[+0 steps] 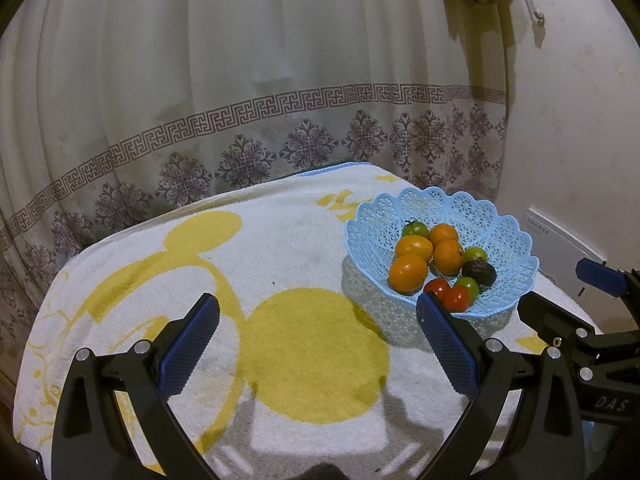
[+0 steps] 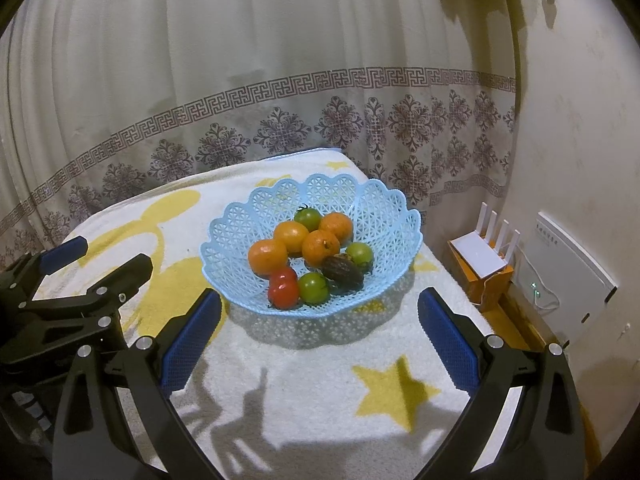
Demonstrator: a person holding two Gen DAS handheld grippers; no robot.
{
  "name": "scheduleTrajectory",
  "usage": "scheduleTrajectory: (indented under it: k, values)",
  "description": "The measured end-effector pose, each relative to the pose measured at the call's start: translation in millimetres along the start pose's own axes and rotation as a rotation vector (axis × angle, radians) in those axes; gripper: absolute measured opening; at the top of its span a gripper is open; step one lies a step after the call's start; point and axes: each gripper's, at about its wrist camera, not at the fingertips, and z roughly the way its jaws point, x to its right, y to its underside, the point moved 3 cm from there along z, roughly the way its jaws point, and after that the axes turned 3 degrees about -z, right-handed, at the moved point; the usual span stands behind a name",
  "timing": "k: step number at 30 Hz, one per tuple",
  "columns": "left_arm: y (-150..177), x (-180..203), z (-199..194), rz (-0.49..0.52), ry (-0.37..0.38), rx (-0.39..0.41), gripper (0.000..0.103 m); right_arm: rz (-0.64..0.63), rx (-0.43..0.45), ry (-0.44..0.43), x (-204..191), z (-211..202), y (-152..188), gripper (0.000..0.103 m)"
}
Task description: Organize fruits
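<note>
A light blue lattice basket (image 1: 500, 236) (image 2: 256, 216) stands on the towel-covered table and holds several oranges (image 1: 408, 273) (image 2: 267, 257), green tomatoes (image 2: 313, 286), two red tomatoes (image 1: 457, 298) (image 2: 283, 292) and a dark wrinkled fruit (image 1: 479, 273) (image 2: 340, 269). My left gripper (image 1: 318, 312) is open and empty, to the left of and nearer than the basket. My right gripper (image 2: 319, 308) is open and empty, just in front of the basket. Each gripper shows at the edge of the other's view (image 1: 560, 296) (image 2: 100, 264).
A white towel with yellow shapes (image 1: 312, 352) (image 2: 392, 396) covers the table. A patterned curtain (image 1: 280, 100) hangs behind. To the right of the table stand a white router on an orange box (image 2: 484, 256) and a white wall box (image 2: 560, 268).
</note>
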Motion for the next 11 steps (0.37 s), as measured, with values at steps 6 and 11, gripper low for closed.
scheduleTrajectory:
  k: [6,11]
  values:
    - [0.1,-4.0,-0.1,-0.012,-0.009,-0.011,0.098,0.0,-0.004,-0.004,-1.9,-0.3,2.2,0.1]
    - [5.1,-16.0,1.8,-0.027,-0.031,-0.036,0.098,-0.006,-0.017,-0.022,-13.1,1.5,4.0,0.1]
